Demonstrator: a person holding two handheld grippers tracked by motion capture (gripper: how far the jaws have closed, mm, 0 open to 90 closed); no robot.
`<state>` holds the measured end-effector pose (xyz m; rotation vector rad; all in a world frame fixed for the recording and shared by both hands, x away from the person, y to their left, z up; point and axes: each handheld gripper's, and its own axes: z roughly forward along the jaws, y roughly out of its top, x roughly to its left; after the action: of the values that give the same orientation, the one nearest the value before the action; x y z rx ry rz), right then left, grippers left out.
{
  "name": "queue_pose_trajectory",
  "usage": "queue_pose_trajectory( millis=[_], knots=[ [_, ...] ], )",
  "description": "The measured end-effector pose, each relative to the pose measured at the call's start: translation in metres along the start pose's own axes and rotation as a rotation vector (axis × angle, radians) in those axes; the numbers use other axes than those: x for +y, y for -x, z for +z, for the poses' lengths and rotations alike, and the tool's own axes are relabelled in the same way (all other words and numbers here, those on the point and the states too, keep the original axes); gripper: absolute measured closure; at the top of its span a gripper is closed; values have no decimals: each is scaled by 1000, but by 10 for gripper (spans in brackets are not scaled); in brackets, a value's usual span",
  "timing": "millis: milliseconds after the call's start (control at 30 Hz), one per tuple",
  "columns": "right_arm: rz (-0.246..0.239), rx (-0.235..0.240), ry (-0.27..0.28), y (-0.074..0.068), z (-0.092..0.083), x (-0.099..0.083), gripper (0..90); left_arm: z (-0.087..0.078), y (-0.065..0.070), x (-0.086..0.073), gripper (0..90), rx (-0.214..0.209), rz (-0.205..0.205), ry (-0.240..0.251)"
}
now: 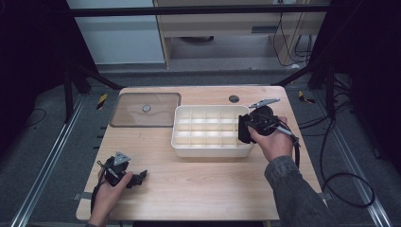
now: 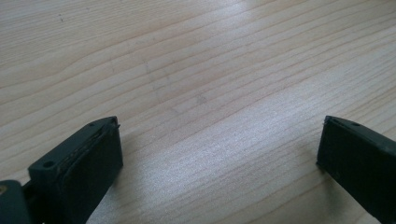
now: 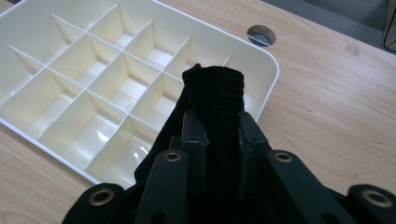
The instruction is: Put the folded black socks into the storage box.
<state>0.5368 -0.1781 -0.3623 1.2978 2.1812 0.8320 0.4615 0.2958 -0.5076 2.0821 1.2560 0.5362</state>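
On the pale wooden table (image 1: 198, 179), the right gripper (image 3: 219, 135) clamps black cloth (image 3: 215, 88); the left gripper (image 2: 219, 154) gapes wide.

We seem to be looking at a lab or recording studio rather than a home: the wooden table (image 1: 198, 189) stands alone on a grey carpeted floor (image 1: 42, 123), boxed in by dark metal frame bars (image 1: 189, 10) and black curtains (image 1: 28, 42) on both sides. We see metal rails (image 1: 40, 165) running along the floor beside the table, loose black cables (image 1: 347, 189) trailing over the carpet, and strips of yellow-and-black hazard tape (image 1: 102, 100) stuck down near the table's far corners. We also note a bare light-wood cabinet (image 1: 227, 28) against the back wall and a cable port (image 1: 234, 99) set into the tabletop, as on office or bench furniture.
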Motion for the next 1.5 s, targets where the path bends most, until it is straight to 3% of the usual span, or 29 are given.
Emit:
queue_pose_trajectory(
  millis=[500, 1267, 1500],
  knots=[
    [-58, -27, -56, -12, 21, 0, 769, 0, 0, 0, 0, 0, 1, 3],
    [-65, -38, -107, -14, 43, -12, 756, 0, 0, 0, 0, 0, -1, 3],
    [-45, -32, -108, -15, 47, -17, 740, 0, 0, 0, 0, -3, 0, -1]
  ],
)
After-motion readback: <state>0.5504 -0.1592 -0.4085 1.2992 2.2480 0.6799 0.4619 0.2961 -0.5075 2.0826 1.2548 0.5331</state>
